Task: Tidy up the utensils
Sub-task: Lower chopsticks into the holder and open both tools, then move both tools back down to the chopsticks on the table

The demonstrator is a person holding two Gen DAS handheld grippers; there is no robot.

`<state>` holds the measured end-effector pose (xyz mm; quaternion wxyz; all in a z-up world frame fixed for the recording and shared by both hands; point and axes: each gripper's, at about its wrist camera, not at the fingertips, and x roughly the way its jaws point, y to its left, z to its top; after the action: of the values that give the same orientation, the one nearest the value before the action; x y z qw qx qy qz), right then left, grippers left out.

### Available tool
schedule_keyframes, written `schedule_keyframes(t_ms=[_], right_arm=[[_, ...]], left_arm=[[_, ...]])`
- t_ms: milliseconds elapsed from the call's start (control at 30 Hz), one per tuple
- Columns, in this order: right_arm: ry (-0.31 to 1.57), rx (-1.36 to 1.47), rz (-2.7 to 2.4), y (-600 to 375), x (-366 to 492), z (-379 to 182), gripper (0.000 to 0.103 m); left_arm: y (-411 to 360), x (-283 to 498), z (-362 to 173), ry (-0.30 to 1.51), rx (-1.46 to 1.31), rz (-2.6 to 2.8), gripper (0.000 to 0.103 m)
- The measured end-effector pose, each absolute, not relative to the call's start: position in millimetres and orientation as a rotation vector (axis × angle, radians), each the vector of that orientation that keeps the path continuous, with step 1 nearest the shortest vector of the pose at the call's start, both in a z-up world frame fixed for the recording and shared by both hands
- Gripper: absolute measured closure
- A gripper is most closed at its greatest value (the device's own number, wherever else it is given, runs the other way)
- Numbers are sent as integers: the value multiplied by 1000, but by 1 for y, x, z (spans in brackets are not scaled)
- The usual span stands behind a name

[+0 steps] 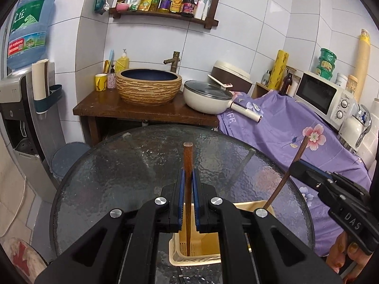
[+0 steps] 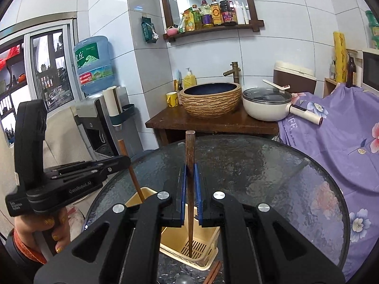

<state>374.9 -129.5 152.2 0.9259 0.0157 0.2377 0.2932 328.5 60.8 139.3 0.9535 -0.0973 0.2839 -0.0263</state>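
Two wooden chopsticks are going tip-down into the cream holder (image 2: 189, 243) on the glass bench (image 1: 118, 177): the left gripper (image 1: 188, 177) is clamped on one chopstick (image 1: 188, 161), the right gripper (image 2: 190, 172) on the other chopstick (image 2: 190, 151). Neither is released. At six o'clock of the holder, what seem to be more chopsticks (image 2: 214, 272) remain on the bench.

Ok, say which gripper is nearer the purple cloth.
Right. The right gripper is on the basket side facing the cloth; the left gripper is on the opposite side, toward the water dispenser.
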Motion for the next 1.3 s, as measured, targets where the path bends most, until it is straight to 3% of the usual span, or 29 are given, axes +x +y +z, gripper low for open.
schedule_keyframes(t_ms=[333, 467, 500, 567, 600, 767, 933, 1100, 1167, 1300], right_arm=[[483, 35, 568, -133, 377, 150, 95], [477, 33, 556, -135, 376, 149, 92], [474, 29, 553, -136, 374, 149, 88], [456, 31, 540, -139, 369, 148, 50], [440, 39, 531, -142, 365, 148, 44], [402, 47, 512, -156, 342, 146, 44], [404, 34, 494, -167, 316, 134, 43], [465, 31, 482, -178, 298, 106, 42], [498, 27, 464, -181, 292, 92, 36], [572, 14, 442, -184, 284, 63, 34]], left_arm=[[58, 330, 133, 594, -190, -55, 93], [60, 324, 135, 567, -211, -62, 53], [61, 320, 136, 554, -213, -61, 51], [60, 314, 138, 540, -197, -57, 44], [59, 310, 138, 532, -187, -55, 42], [57, 277, 140, 480, -162, -49, 19], [59, 244, 134, 452, -135, -21, 6], [66, 224, 111, 499, -122, 27, 6], [72, 219, 98, 525, -128, 58, 6], [80, 214, 69, 587, -135, 100, 6]])
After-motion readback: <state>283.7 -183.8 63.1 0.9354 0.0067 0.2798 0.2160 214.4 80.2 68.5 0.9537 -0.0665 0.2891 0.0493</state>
